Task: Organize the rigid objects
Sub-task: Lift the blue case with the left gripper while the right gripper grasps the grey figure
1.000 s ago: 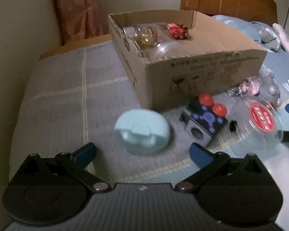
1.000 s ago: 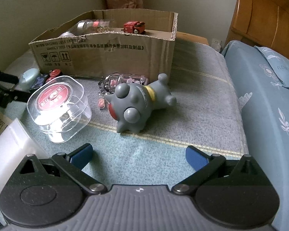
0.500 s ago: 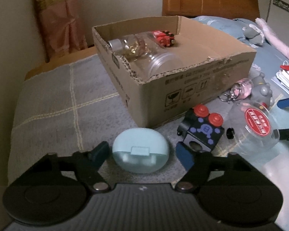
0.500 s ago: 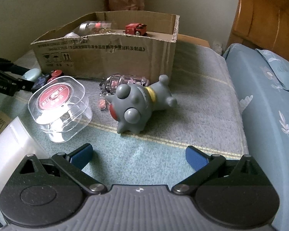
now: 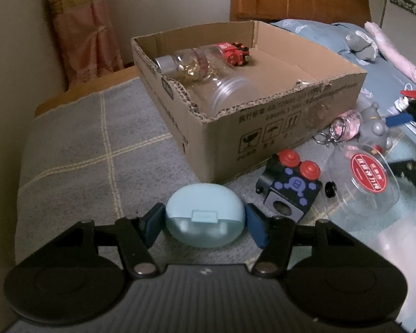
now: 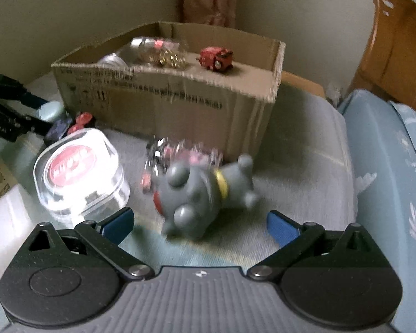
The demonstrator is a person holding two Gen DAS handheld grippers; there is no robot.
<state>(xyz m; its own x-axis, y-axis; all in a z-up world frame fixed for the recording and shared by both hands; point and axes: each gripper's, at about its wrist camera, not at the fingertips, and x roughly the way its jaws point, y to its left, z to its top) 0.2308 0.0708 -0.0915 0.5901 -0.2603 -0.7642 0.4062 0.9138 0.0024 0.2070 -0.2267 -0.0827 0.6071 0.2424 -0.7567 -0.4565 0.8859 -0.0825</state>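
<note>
The left gripper (image 5: 205,223) is clamped on the blue case (image 5: 205,217), one pad at each end of its long axis, which runs left to right. The box (image 5: 277,127) lies straight ahead, far of the case and close by, so the carry likely goes forward and up over its near wall. The right gripper (image 6: 199,222) stands wide apart, with the grey toy (image 6: 205,194) just ahead of it.

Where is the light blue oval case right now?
In the left wrist view, the light blue case sits between the left gripper fingers, just before the cardboard box.
</note>
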